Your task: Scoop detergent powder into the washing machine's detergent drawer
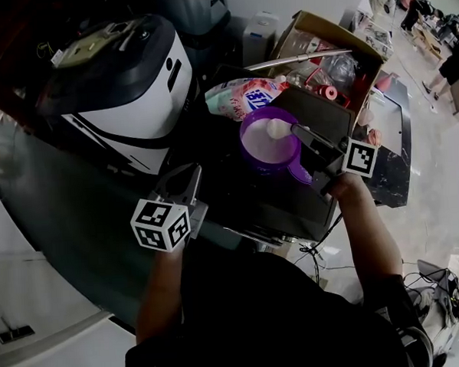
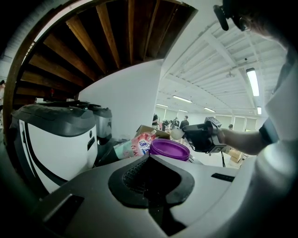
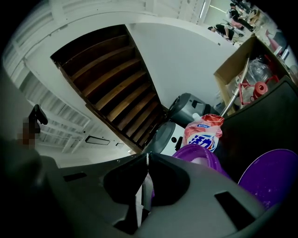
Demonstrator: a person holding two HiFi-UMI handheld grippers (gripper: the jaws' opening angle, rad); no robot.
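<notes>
Closest to the head camera, a dark shirt (image 1: 267, 315) and two forearms reaching forward. Just past that, the left hand-held gripper (image 1: 189, 177), well off to the near-left of the purple tub (image 1: 273, 166), marker cube turned toward the camera. Jaws together, nothing between them, touching none of the task's things. By the near-left edge of the dark worktop (image 1: 231, 206).

Purple tub upright on that worktop, lid off, mouth open. Inside it, white detergent powder (image 1: 257, 145) across the bottom.

Over the tub's far-right rim, the right hand-held gripper (image 1: 297, 131), clamped on the thin white handle of a scoop (image 1: 276, 128). Handle pinched edge-on in the slit between the jaws, as seen in the right gripper view. Scoop bowl heaped with white powder, held above the tub's open mouth toward its far side. Contact with the rim not clear.

Just beside the tub on its near-right, a purple lid (image 1: 299, 172); lying or leaning, cannot tell which. Directly behind the tub, a pink detergent pouch (image 1: 244, 97), very close to the far rim, printed side up. Well to the far-left of the tub, a large white-and-dark appliance (image 1: 125, 92) with a rounded dark top. Beyond the tub to the far-right, an open cardboard box (image 1: 325, 36), red items and clear plastic inside it.
</notes>
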